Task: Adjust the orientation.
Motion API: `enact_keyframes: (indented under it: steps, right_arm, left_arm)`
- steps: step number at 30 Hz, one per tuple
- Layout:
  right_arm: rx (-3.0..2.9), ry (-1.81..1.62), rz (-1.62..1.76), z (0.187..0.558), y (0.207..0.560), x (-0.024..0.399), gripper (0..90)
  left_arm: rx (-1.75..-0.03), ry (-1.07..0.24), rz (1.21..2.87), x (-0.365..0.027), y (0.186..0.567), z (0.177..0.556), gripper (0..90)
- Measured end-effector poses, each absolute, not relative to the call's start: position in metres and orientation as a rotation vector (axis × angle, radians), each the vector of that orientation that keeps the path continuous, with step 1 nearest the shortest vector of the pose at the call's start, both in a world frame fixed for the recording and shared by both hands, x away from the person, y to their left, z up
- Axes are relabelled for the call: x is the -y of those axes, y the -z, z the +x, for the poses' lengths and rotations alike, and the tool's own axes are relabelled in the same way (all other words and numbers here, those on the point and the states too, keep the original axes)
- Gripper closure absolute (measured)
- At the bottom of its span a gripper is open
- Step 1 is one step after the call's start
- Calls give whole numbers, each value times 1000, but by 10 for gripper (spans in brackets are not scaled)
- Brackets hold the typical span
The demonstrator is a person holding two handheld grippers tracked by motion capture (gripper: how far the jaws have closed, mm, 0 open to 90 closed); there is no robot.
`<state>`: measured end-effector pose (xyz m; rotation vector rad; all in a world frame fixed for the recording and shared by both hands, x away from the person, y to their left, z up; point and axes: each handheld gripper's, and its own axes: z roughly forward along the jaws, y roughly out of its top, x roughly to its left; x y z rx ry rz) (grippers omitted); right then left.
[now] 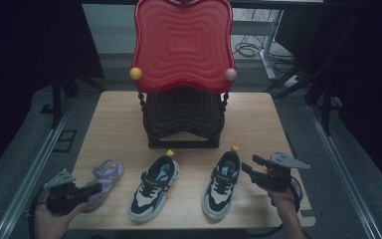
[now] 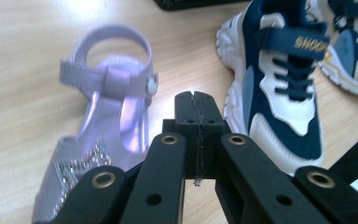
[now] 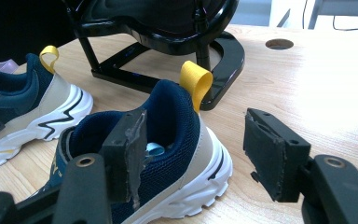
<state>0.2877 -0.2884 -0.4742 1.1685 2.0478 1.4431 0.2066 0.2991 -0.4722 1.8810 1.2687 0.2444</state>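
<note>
A lilac sandal (image 1: 105, 175) lies at the table's front left, and its strap and glittery toe fill the left gripper view (image 2: 107, 88). My left gripper (image 1: 95, 187) hovers over its near right side, jaws (image 2: 199, 112) pressed together with nothing between them. Two navy-and-white sneakers with yellow heel loops stand side by side, the left one (image 1: 154, 189) and the right one (image 1: 222, 184). My right gripper (image 1: 248, 167) stands open at the right sneaker's heel (image 3: 186, 135). One jaw is at the shoe's opening, the other is off to its outer side, clear of the shoe.
A shoe rack with a red wavy top shelf (image 1: 181, 45) and black lower tiers (image 1: 181, 117) stands at the back middle of the wooden table (image 1: 114, 124). Its black foot (image 3: 223, 60) is just behind the right sneaker. The table's front edge runs close to both hands.
</note>
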Motion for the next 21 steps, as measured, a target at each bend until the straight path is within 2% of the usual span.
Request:
enact_keyframes:
  steps: [21]
  right_arm:
    - [-2064, -1430, 1169, 289, 478, 285, 395]
  left_arm:
    - [-1332, -157, 1974, -293, 507, 198, 899]
